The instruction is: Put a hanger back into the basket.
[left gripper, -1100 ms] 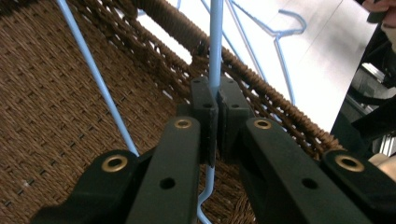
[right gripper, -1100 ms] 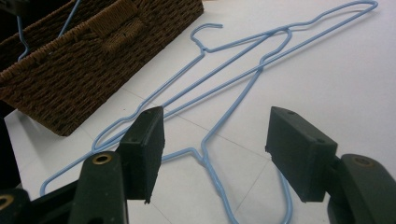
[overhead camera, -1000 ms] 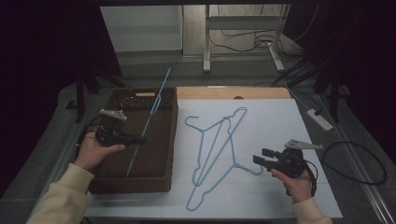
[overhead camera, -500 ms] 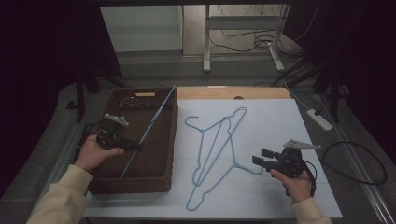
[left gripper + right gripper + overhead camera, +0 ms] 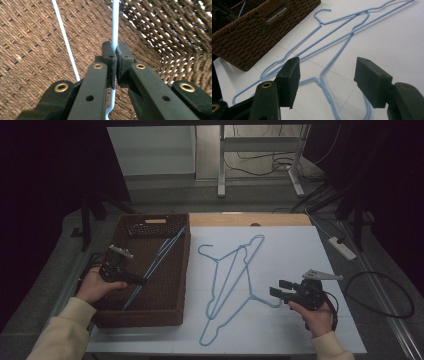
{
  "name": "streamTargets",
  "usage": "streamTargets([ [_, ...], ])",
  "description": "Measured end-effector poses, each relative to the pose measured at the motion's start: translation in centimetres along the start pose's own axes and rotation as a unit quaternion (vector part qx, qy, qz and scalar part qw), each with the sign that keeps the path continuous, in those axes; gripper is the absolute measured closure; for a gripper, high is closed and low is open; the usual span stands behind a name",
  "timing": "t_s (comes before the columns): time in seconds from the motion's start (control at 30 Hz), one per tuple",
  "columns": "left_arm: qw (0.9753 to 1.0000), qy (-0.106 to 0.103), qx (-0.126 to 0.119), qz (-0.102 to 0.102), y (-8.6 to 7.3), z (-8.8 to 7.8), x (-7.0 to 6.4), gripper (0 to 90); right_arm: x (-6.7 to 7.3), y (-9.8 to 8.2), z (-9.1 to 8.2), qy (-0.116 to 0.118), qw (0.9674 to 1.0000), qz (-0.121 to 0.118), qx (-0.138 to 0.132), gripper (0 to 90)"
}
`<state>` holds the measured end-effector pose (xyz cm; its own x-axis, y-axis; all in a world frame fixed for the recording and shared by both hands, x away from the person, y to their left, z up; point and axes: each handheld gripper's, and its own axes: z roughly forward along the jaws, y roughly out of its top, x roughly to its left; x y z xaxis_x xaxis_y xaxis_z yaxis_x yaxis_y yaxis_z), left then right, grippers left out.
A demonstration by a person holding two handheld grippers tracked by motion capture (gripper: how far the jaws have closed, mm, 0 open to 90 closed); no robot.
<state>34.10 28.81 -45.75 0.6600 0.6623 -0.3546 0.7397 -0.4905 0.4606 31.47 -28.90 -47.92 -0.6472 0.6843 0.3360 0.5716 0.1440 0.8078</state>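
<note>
Since a second ago we've lowered the hanger point(image 5: 159, 258) in our left gripper point(image 5: 141, 281) deeper into the basket point(image 5: 181, 285), wire clamped between the jaws. Ease it flat before letting go. Right gripper point(image 5: 276, 288) hangs wide open, empty, right of the basket, beside two hangers on the table point(image 5: 227, 285).

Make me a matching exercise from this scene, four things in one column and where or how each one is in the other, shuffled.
Things:
1. left claw
2. right claw
3. wicker basket
4. two blue wire hangers

States:
A. lying overlapped on the white table
B. open, above a hanger hook
C. shut on a blue wire hanger
D. standing at the table's left side

Pairs: 1-C, 2-B, 3-D, 4-A
</note>
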Motion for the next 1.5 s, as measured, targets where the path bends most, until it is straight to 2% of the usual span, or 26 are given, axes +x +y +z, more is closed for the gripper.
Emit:
streamTargets([
  [0.13,0.9998,0.019,0.004,-0.007,0.0,0.3,0.5,86.9,0.0,0.0,0.0,0.000,1.0000,-0.001,0.002,37.8],
  [0.27,0.9970,0.075,0.017,-0.008,0.1,0.6,0.8,86.8,-0.1,-0.1,0.0,-0.001,1.0000,0.000,0.002,37.8],
  [0.33,0.9958,0.088,0.005,-0.024,0.1,0.4,0.9,86.6,-0.1,-0.1,0.0,0.000,1.0000,0.000,0.003,37.8],
  [0.4,0.9925,0.117,0.000,-0.037,0.2,0.2,1.1,86.7,-0.1,-0.1,0.1,0.000,1.0000,0.000,0.003,37.8],
  [0.5,0.9850,0.166,0.003,-0.049,0.2,-0.2,1.3,86.1,-0.1,-0.1,0.1,-0.001,1.0000,-0.001,0.004,37.8],
  [0.63,0.9800,0.189,0.003,-0.063,0.3,-0.3,1.6,86.0,-0.1,-0.1,0.1,-0.001,1.0000,0.000,0.005,37.8],
  [0.77,0.9727,0.221,0.012,-0.070,0.6,-0.2,1.7,86.5,-0.1,-0.1,0.2,-0.001,1.0000,0.000,0.007,37.7],
  [0.97,0.9613,0.257,0.023,-0.098,0.9,0.1,2.2,86.0,-0.1,-0.2,0.3,-0.002,1.0000,0.001,0.009,37.7],
  [1.07,0.9564,0.274,0.028,-0.097,1.0,0.4,2.3,84.9,-0.1,-0.2,0.3,-0.001,1.0000,0.000,0.008,37.6],
  [1.1,0.9555,0.278,0.027,-0.095,1.0,0.5,2.3,84.1,-0.1,-0.2,0.3,0.000,1.0000,0.000,0.009,37.6],
  [1.17,0.9529,0.289,0.022,-0.089,1.0,0.6,2.3,78.9,-0.2,-0.2,0.3,-0.001,0.9999,0.000,0.010,37.6],
  [1.2,0.9512,0.296,0.019,-0.087,1.0,0.6,2.2,73.5,-0.2,-0.2,0.3,-0.001,0.9999,0.000,0.011,37.6],
  [1.23,0.9505,0.299,0.015,-0.083,1.0,0.5,2.1,69.6,-0.2,-0.2,0.3,-0.001,0.9999,0.000,0.011,37.6],
  [1.3,0.9515,0.300,-0.007,-0.069,1.0,0.2,1.6,64.0,-0.2,-0.2,0.3,-0.001,0.9999,0.000,0.011,37.6],
  [1.37,0.9506,0.304,-0.020,-0.062,1.0,-0.1,1.2,54.9,-0.2,-0.3,0.3,-0.001,0.9999,-0.001,0.010,37.5],
  [1.4,0.9521,0.299,-0.028,-0.055,1.0,-0.4,0.9,50.9,-0.2,-0.3,0.2,-0.001,1.0000,-0.001,0.010,37.5],
  [1.5,0.9594,0.271,-0.064,-0.042,0.9,-1.3,0.0,46.9,-0.2,-0.3,0.2,-0.001,1.0000,0.000,0.008,37.5],
])
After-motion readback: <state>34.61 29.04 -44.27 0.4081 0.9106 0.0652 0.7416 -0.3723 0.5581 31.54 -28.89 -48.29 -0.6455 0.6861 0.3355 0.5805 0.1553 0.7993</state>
